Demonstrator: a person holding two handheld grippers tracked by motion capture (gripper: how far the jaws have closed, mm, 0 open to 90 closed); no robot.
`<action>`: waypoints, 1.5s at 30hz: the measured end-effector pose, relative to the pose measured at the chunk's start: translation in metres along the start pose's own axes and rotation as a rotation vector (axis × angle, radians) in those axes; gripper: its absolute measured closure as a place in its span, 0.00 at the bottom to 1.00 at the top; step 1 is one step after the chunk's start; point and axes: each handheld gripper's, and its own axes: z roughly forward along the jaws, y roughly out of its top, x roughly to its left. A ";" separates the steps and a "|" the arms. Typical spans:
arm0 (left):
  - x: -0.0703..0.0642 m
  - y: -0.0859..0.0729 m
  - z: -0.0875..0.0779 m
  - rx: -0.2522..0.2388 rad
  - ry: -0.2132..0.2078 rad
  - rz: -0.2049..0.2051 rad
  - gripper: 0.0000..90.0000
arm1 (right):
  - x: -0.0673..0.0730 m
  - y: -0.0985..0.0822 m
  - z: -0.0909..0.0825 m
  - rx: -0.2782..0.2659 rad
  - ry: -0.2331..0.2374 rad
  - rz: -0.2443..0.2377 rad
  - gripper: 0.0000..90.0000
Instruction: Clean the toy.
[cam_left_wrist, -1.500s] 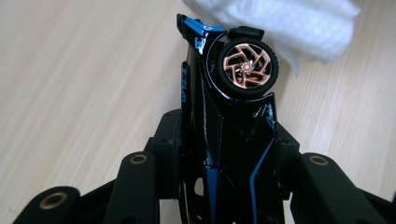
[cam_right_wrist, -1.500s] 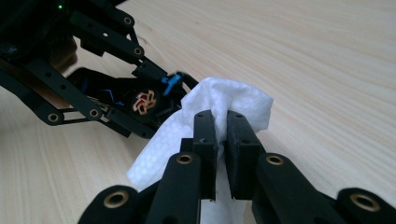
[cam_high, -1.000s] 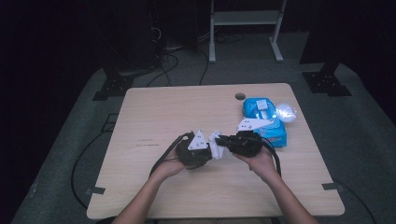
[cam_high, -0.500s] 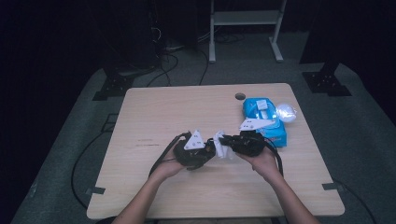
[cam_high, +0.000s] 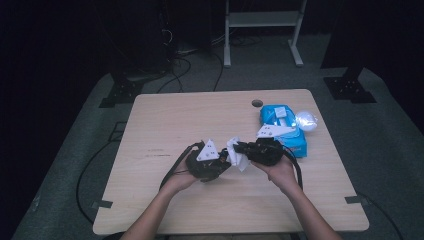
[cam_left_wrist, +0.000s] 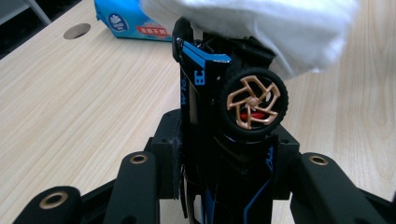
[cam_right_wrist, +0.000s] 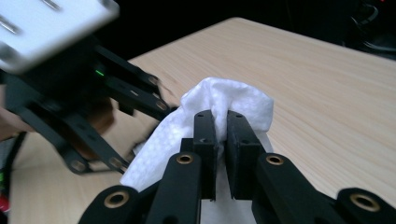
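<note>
Gripping a black-and-blue toy car with gold-spoked wheels (cam_left_wrist: 224, 116), the left gripper (cam_high: 220, 162) has its jaws clamped on the car's body; the left gripper view shows the car standing nose-up between them, one wheel facing the camera. From the high view the car is too small and dark to make out.

Right gripper (cam_high: 242, 148): jaws pinched tight on a crumpled white tissue (cam_right_wrist: 219, 105). The right gripper view shows the tissue bunched over the two black pads (cam_right_wrist: 205, 135), with the left gripper's linkage just beyond it. The left gripper view shows the same tissue draped over the car's upper end, touching it.

High view: both grippers meet tip to tip, slightly toward the person's side of the table's middle, the tissue a white patch between them. The person's bare forearms enter from the bottom edge.

Surface: pale wood-grain table (cam_high: 175, 115) with a round cable hole (cam_high: 257, 103) near the far edge. A blue plastic pack of tissues (cam_high: 285, 125) lies at the far right, a crinkled clear wrapper (cam_high: 306, 120) just beside it.

Room: dark, grey carpet floor, black cables trailing, a white metal frame (cam_high: 262, 20) beyond the table.
</note>
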 end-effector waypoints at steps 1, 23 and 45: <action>0.000 0.000 0.000 -0.004 -0.002 -0.005 0.63 | -0.003 -0.003 0.000 0.008 -0.009 0.009 0.92; 0.007 -0.003 -0.002 -0.037 -0.003 -0.045 0.63 | -0.015 -0.023 0.006 0.046 -0.024 0.075 0.92; 0.019 0.004 0.010 -0.002 -0.016 -0.050 0.63 | -0.029 -0.032 -0.001 0.064 -0.032 0.112 0.92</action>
